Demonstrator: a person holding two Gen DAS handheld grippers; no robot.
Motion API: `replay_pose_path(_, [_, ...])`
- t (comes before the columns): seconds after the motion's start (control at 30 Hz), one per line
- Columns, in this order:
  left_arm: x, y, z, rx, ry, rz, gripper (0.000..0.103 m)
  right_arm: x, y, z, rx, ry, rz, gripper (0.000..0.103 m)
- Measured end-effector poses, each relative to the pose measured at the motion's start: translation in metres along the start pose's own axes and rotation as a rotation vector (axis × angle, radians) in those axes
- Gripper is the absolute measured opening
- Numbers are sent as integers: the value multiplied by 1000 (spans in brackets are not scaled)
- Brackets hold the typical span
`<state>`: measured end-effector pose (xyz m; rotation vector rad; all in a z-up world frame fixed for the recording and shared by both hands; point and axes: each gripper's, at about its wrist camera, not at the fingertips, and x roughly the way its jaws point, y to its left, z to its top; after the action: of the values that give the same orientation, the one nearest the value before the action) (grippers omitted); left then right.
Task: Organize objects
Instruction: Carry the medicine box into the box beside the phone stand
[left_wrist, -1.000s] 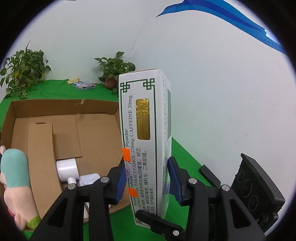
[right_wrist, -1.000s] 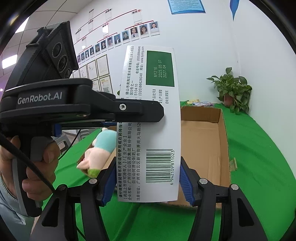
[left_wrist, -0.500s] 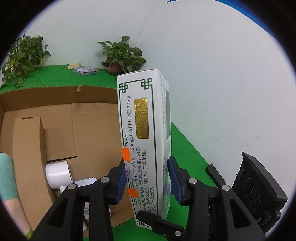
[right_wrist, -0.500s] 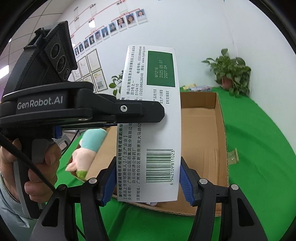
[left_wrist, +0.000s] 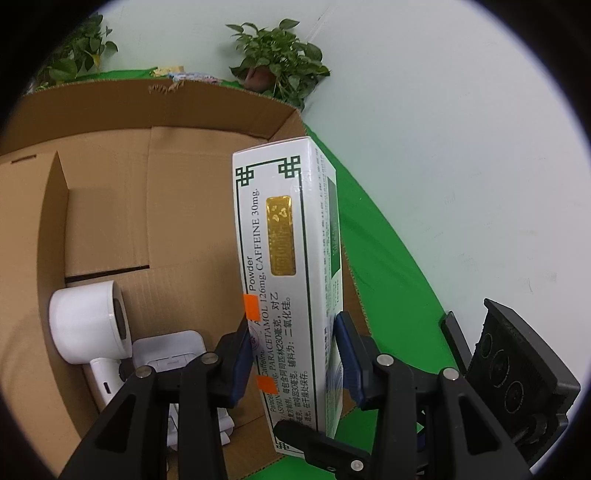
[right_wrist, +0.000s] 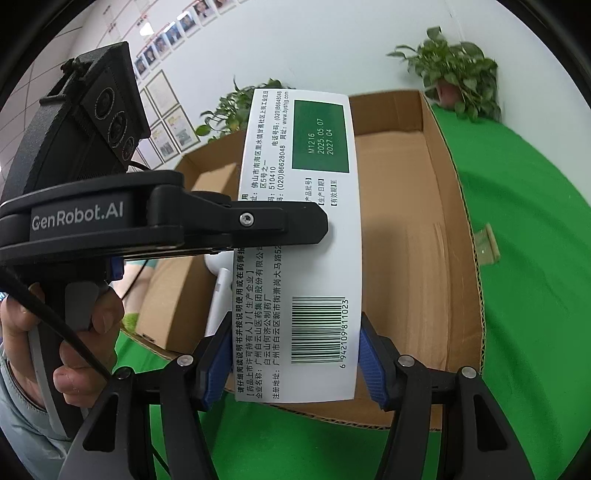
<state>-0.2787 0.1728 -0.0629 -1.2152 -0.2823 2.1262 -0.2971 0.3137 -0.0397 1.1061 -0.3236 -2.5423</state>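
Basically both grippers, left gripper (left_wrist: 293, 363) and right gripper (right_wrist: 291, 365), pinch the medicine box (left_wrist: 284, 266) upright above the cardboard box (right_wrist: 454, 229), probably so it drops in neatly.

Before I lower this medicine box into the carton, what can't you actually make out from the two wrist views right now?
- Carton floor under the medicine box: hidden by the box in both views.
- White hair dryer: its handle is cut off behind the left gripper; right wrist view shows only a sliver.
- White flat item beside it: partly covered, identity unclear.
- Potted plant: blurred.
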Motion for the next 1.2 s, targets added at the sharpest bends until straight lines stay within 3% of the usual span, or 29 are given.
replay_pose_path(0.43, [38,10,1,-25,79,35,43,38,-35,1,48,85,-28,58])
replay_pose_path(0.83, [52,27,-2,-65,128,29,44,64,-41,7,49,135,-99,59])
replay_pose_path(1.2, [58,34,-8,-84,155,48,47,77,-49,11,100,146,-85,60])
